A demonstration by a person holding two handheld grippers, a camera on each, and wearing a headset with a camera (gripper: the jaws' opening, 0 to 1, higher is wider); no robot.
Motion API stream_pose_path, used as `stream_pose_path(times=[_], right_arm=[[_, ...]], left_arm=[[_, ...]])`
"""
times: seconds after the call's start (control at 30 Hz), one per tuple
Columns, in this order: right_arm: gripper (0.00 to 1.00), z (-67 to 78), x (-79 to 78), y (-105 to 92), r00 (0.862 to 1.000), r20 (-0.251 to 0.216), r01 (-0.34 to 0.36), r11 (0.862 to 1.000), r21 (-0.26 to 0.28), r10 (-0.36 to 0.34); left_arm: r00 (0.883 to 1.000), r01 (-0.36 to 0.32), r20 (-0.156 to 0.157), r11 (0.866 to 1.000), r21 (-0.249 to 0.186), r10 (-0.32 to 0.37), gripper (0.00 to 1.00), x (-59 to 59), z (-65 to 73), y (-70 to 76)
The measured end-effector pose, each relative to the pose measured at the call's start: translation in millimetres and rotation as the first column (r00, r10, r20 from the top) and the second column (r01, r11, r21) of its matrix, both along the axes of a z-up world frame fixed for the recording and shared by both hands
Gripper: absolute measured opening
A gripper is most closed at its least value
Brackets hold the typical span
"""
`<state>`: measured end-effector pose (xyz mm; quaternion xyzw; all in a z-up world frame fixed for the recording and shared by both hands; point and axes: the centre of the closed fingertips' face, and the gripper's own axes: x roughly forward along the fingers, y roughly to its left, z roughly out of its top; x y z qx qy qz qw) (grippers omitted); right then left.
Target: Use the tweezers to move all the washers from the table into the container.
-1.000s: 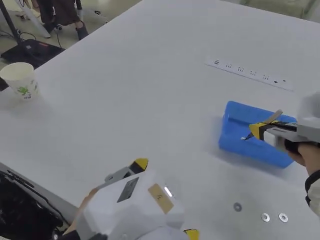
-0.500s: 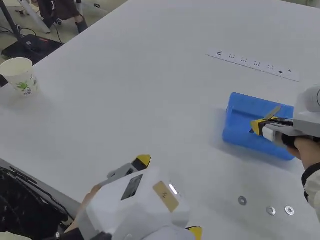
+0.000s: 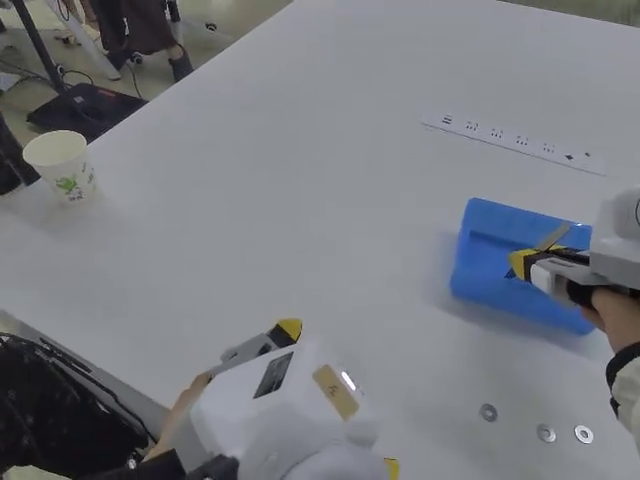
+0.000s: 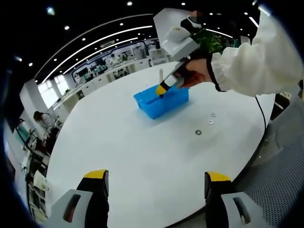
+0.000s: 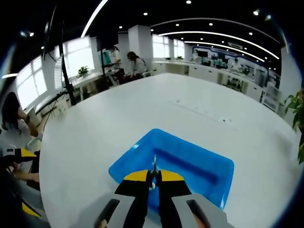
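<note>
Gripping a thin pair of metal tweezers (image 5: pixel 154 166) between nearly closed jaws, the right gripper (image 5: pixel 153 176) hangs over the blue rectangular plastic container (image 3: pixel 500 262). The tweezer tips point down into the container. They are too small to tell whether they carry anything, and the gripper hides part of the container floor.

Three small flat metal washers (image 3: pixel 546 433) lie on the white desk (image 3: pixel 300 150), on the near side of the container and well apart from it. In the left gripper view they sit between the container and the desk's curved edge.

The left gripper (image 4: pixel 156 175) is spread wide with nothing between its jaws. In the head view its lower jaw is cut off by the frame.

Broad bare desk lies left of the container.

The tan sticker (image 3: pixel 333 390) on the left gripper housing, the markings on the white power strip (image 3: pixel 515 143) and the green print on the white paper cup (image 3: pixel 62 165) cannot be read.
</note>
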<state>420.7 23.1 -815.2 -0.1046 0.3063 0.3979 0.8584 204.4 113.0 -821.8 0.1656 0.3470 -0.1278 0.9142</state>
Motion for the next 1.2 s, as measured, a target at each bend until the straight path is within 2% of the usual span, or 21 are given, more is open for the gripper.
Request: stream_pose_path(times=[0.13, 0.3, 0.5, 0.73, 0.8, 0.93, 1.2], right_arm=[[0.03, 6.6, -3.4, 0.2, 1.000, 0.024, -0.010, 1.000, -0.012, 0.010], [0.03, 18.7, -9.3, -3.0, 0.999, 0.040, -0.017, 1.000, 0.001, 0.017], [0.03, 38.8, -18.1, -6.9, 0.996, 0.082, -0.042, 0.999, 0.017, 0.041], [0.03, 53.8, -31.9, -12.5, 0.994, 0.089, -0.063, 0.997, 0.042, 0.059], [0.03, 56.4, -37.9, -13.8, 0.994, 0.091, -0.072, 0.996, 0.044, 0.068], [0.03, 59.8, -50.6, -15.7, 0.993, 0.091, -0.084, 0.995, 0.050, 0.080], [0.03, 54.4, -86.3, -20.9, 0.994, 0.073, -0.085, 0.994, 0.071, 0.080]], left_arm=[[1.000, -0.016, -0.011, 1.000, 0.011, 0.016, 0.84, 0.1, -2.9, 2.8], [1.000, -0.015, -0.017, 1.000, 0.024, 0.015, 0.84, -0.7, -5.0, 4.2], [1.000, -0.022, -0.006, 1.000, 0.019, 0.022, 0.84, 0.4, -2.6, 5.1], [0.999, -0.031, 0.010, 0.999, 0.008, 0.031, 0.84, 1.9, -0.1, 6.5], [0.999, -0.045, 0.009, 0.999, 0.017, 0.045, 0.85, 2.0, 0.5, 8.8], [0.998, -0.061, 0.021, 0.998, 0.001, 0.061, 0.86, 3.6, 4.8, 9.2], [0.998, -0.058, 0.035, 0.998, -0.016, 0.059, 0.86, 4.2, 9.4, 6.6]])
